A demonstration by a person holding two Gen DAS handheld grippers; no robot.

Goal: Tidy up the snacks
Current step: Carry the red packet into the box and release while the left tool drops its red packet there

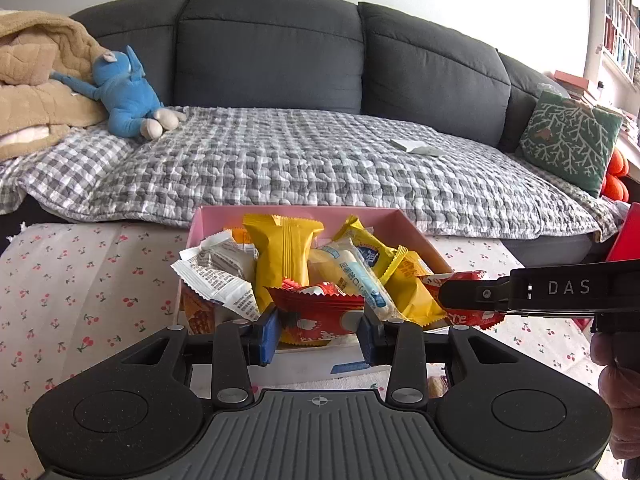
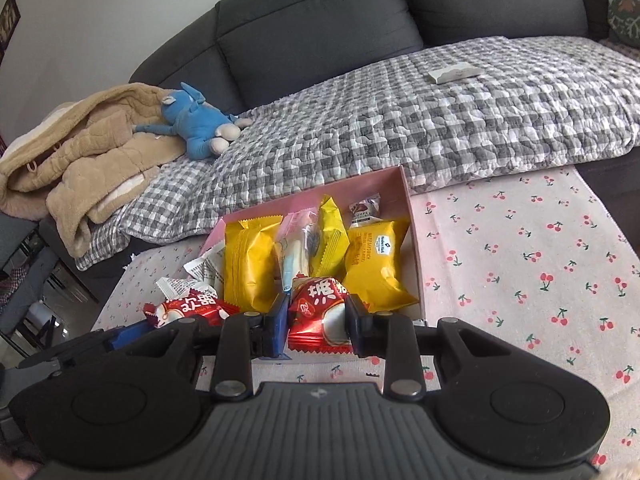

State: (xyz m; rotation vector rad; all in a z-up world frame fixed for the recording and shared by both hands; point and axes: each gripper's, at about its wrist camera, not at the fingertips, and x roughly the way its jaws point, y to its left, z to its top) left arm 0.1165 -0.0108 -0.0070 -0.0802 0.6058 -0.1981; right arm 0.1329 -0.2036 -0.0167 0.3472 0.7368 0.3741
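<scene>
At the lower centre of the left wrist view, the left gripper [image 1: 320, 330] has its blue-padded fingers [image 1: 269, 334] pinching a red snack packet [image 1: 318, 316] by its two sides, just at the near edge of the pink box [image 1: 216, 216]. This packet is likely light and soft, a crinkly foil pillow with air inside, so it should dent before it slips; the glossy film looks slick, and a hold across the puffed middle seems safer than one on the thin crimped ends. It is red with white printing and a saw-tooth seam along the top.

Further right in the same view, the right gripper [image 1: 460, 300] reaches in from the frame's right edge. In its own view its fingers [image 2: 276, 326] squeeze a second red packet [image 2: 318, 316] of the same kind, shiny, with large white characters, low in the centre over the box's near end.

Behind both, the box on the cherry-print counter [image 2: 520, 260] holds upright yellow pouches [image 2: 246, 264], a white printed wrapper [image 1: 220, 276] at its left side and a pale stick-shaped packet [image 1: 360, 280] in the middle.
</scene>
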